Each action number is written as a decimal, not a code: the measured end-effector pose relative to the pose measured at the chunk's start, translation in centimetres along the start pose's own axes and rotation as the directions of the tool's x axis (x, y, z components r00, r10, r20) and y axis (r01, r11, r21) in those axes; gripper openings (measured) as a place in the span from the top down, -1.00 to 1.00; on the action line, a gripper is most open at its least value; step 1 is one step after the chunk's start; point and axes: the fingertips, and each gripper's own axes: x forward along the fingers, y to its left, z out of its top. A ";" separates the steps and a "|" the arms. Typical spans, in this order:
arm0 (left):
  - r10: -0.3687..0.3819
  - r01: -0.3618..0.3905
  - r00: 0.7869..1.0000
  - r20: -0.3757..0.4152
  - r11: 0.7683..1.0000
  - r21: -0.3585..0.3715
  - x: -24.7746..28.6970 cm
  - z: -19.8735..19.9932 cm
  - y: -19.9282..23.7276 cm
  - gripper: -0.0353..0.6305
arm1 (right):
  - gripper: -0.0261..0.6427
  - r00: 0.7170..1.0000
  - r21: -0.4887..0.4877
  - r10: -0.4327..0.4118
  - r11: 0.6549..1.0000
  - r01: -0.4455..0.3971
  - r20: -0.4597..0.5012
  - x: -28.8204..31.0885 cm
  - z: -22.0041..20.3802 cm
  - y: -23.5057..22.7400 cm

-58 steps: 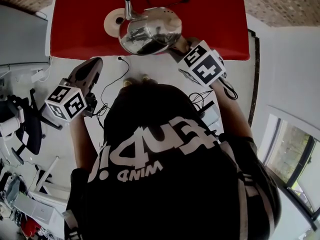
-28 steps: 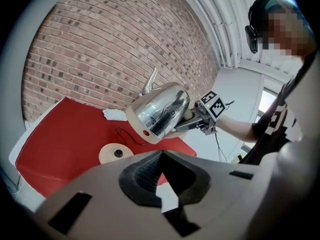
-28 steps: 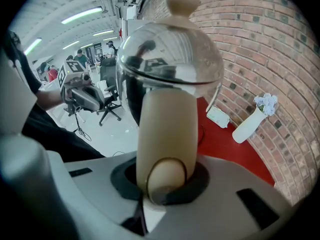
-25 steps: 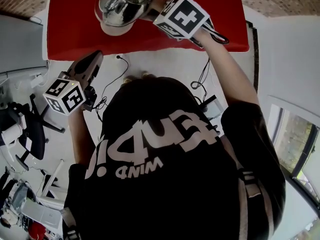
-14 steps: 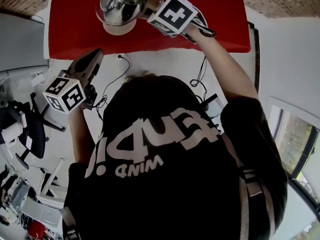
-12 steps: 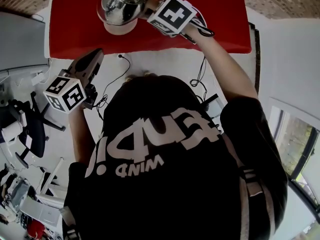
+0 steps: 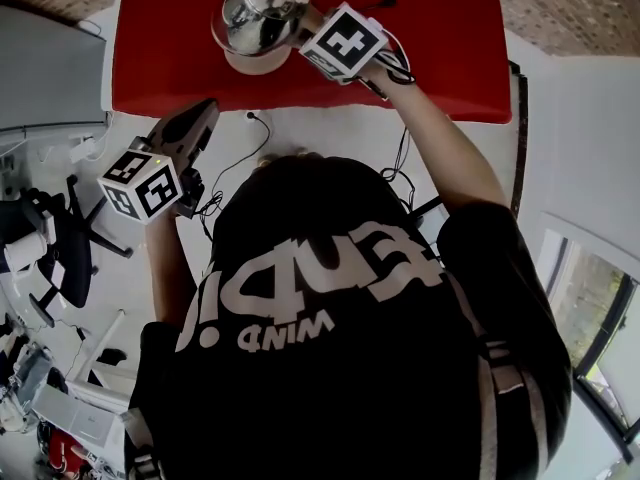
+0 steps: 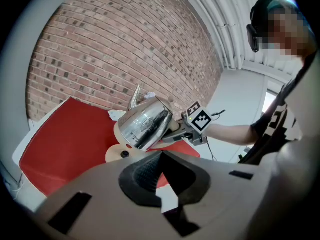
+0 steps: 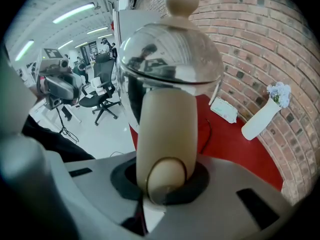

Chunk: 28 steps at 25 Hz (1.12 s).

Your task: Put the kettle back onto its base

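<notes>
At the far end of the red worktop (image 7: pixel 430 48), the steel kettle (image 7: pixel 262 13) hangs directly over its round cream base (image 7: pixel 250 64), carried by the right gripper (image 7: pixel 305 30). From the right gripper view the jaws are clamped on the lower end of the kettle's cream handle (image 9: pixel 167 129), which rises from between them to the shiny body and the lid with its round knob (image 9: pixel 181 0). Seen from the left gripper view, the kettle (image 8: pixel 147 124) is tilted, spout (image 8: pixel 135 95) up and away toward the brick wall (image 8: pixel 115 49), its lower edge very near the base (image 8: pixel 114 151); whether the two touch cannot be told. A dark button shows on the near rim of the base. The left gripper (image 7: pixel 200 120) is held off the near edge of the red worktop, well apart from the kettle and pointing toward it; in its own view the dark pads (image 8: pixel 145 176) are together with nothing between them. Beyond the kettle, against the brick wall, a white vase (image 9: pixel 260 119) with pale flowers stands on the red surface, with a small white packet (image 9: pixel 224 110) lying just beside it. A black office chair (image 9: pixel 102 101) stands on the floor behind.
</notes>
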 end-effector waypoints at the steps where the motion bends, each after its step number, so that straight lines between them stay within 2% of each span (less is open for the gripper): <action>1: 0.002 -0.002 1.000 0.001 1.000 -0.001 0.0 -0.1 0.0 0.87 | 0.73 1.000 -0.003 0.000 1.000 0.000 -0.005 0.3 -0.2 0.1; 16: 0.015 -0.015 1.000 0.003 1.000 -0.012 0.2 0.2 0.3 0.87 | 0.73 0.995 0.011 0.018 1.000 -0.017 -0.101 3.7 -2.1 0.2; 28: 0.040 -0.039 0.999 0.007 0.999 -0.026 -0.2 -0.2 0.6 0.87 | 0.73 0.988 -0.026 0.027 0.999 -0.031 -0.149 5.6 -2.7 0.4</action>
